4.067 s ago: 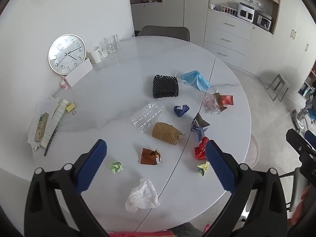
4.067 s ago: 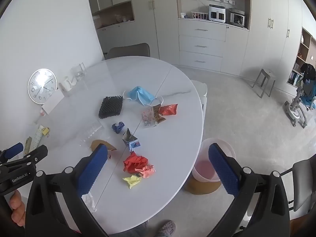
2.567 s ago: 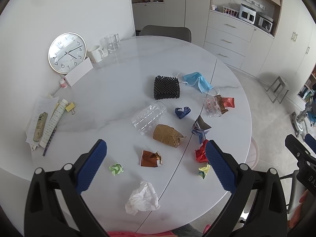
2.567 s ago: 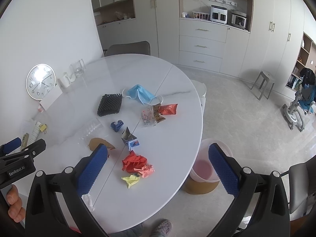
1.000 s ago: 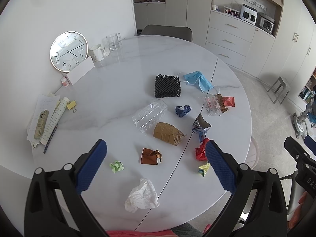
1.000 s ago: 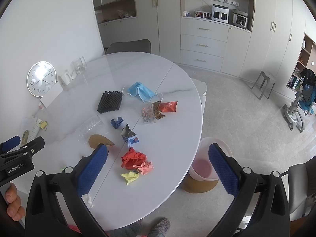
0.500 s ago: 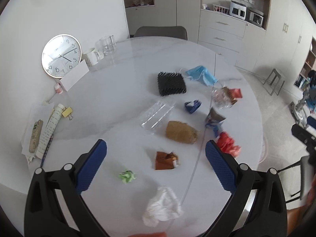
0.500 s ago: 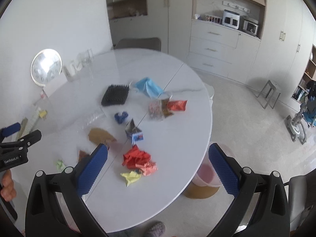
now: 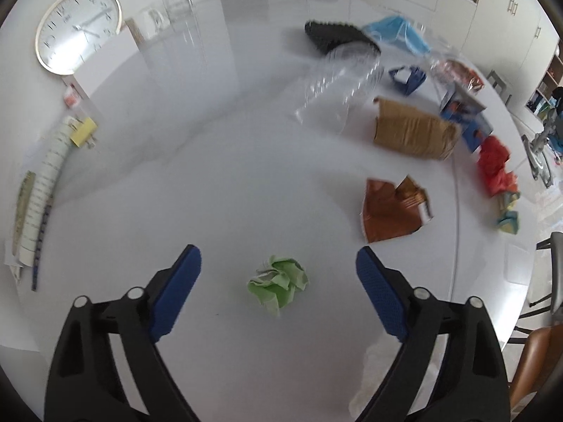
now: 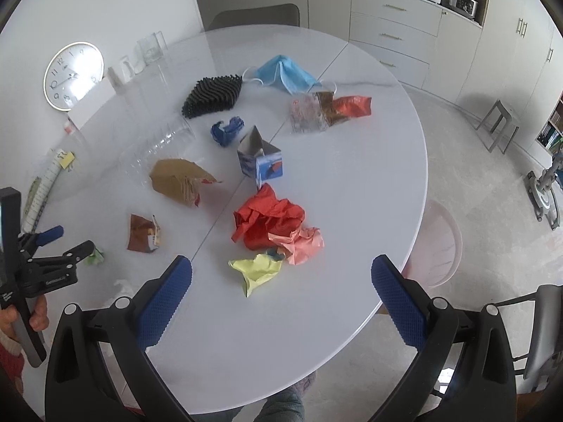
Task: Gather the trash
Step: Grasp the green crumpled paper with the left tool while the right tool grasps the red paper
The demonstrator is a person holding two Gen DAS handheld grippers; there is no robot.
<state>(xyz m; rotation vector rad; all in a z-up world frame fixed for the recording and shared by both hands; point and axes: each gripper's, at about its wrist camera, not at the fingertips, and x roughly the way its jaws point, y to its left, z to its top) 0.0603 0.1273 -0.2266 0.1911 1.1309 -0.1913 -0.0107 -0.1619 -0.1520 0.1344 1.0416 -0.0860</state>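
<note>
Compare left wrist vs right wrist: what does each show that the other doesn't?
Left wrist only: the crumpled green paper ball in full, centred between the open left gripper's fingers, plus a blurred white tissue behind the right finger.

Right wrist only: the pale pink bin on the floor past the table edge, and the crumpled pink paper beside the yellow paper, ahead of the open right gripper.

Both: round white table, wall clock, blue face mask, black ridged pad, brown paper bag, red crumpled paper.

Pale cabinets line the grey-floored room.
</note>
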